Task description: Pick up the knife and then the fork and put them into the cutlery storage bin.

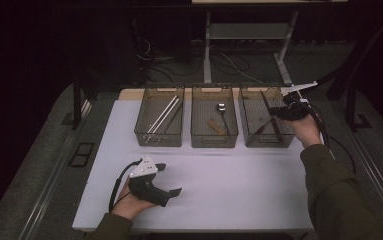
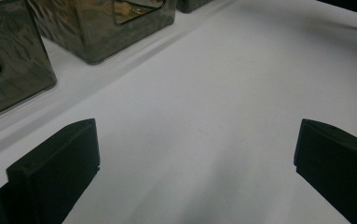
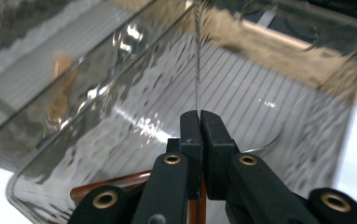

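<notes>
My right gripper (image 1: 285,111) (image 3: 199,117) reaches into the right-hand clear bin (image 1: 269,141) (image 3: 306,116), shut on a knife. The thin blade (image 3: 197,70) rises edge-on from between the pressed jaws, and its brown handle shows just below them. In the high view the knife (image 1: 265,101) slants up and left from the gripper over the bin. My left gripper (image 1: 169,178) (image 2: 195,158) rests low over the white table top (image 1: 229,185), open wide with nothing between its jaws.
Three clear bins stand in a row at the back. The left bin (image 1: 160,140) holds long white sticks (image 1: 163,116). The middle bin (image 1: 214,141) holds a spoon (image 1: 221,108) and a brownish piece (image 1: 216,127). Another brown-handled utensil (image 3: 115,185) lies in the right bin.
</notes>
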Available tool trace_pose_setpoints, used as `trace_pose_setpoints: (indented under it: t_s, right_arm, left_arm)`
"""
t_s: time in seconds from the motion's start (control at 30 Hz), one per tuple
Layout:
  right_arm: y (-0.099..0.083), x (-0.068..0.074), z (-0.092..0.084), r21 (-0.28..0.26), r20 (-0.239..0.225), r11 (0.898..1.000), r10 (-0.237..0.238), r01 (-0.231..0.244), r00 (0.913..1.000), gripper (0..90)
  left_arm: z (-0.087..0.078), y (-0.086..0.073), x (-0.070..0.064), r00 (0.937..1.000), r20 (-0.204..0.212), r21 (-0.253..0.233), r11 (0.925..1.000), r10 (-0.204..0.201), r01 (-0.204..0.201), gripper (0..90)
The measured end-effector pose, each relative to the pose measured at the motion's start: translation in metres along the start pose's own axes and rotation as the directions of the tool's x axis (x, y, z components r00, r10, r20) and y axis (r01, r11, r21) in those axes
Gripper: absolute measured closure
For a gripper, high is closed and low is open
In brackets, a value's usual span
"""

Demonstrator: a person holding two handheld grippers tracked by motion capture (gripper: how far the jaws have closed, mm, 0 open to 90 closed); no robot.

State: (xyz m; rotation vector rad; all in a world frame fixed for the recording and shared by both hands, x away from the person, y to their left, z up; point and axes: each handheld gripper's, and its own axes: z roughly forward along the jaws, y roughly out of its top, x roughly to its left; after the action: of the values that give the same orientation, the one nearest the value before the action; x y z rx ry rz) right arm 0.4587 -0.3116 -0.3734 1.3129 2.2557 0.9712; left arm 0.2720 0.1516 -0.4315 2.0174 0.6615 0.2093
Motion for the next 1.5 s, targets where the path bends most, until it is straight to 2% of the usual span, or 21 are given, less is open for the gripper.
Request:
trace_pose_setpoints:
  t_s: [0.1,0.17,0.37,0.53,0.67,1.0,1.5]
  right_arm:
    - [-0.002,0.001,0.002,-0.021,-0.018,0.999,0.026,-0.026,0.9995,75.7]
    - [-0.003,0.002,0.001,-0.026,-0.013,0.999,0.026,-0.027,0.9996,69.6]
    - [-0.006,0.006,-0.006,-0.046,-0.054,0.998,0.036,-0.039,0.9979,43.3]
    - [-0.012,0.012,-0.012,-0.086,-0.052,0.996,0.027,-0.031,0.9983,29.9]
    - [-0.018,0.016,-0.015,-0.089,-0.056,0.996,0.022,-0.027,0.9982,22.2]
    - [-0.035,0.029,-0.027,-0.153,-0.101,0.987,0.028,-0.043,0.9945,14.3]
    - [-0.07,0.06,-0.053,-0.248,-0.154,0.969,-0.024,-0.015,0.9877,14.3]
  left_arm:
    - [0.001,0.0,0.0,0.9999,-0.005,0.014,0.9999,0.009,-0.009,0.0]
    - [0.002,0.0,-0.001,0.9999,-0.005,0.015,0.9998,0.013,-0.013,0.0]
    - [0.002,-0.001,-0.001,0.9998,-0.001,0.026,0.9995,0.018,-0.018,0.0]
    - [0.004,0.0,-0.001,0.9998,-0.002,0.029,0.9994,0.02,-0.019,0.0]
    - [0.003,0.0,0.0,0.9998,-0.009,0.026,0.9995,0.017,-0.017,0.0]
    - [0.004,0.0,0.001,0.9998,-0.013,0.029,0.9995,0.014,-0.014,0.0]
    - [0.004,-0.001,0.001,0.9998,-0.011,0.03,0.9994,0.016,-0.016,0.0]
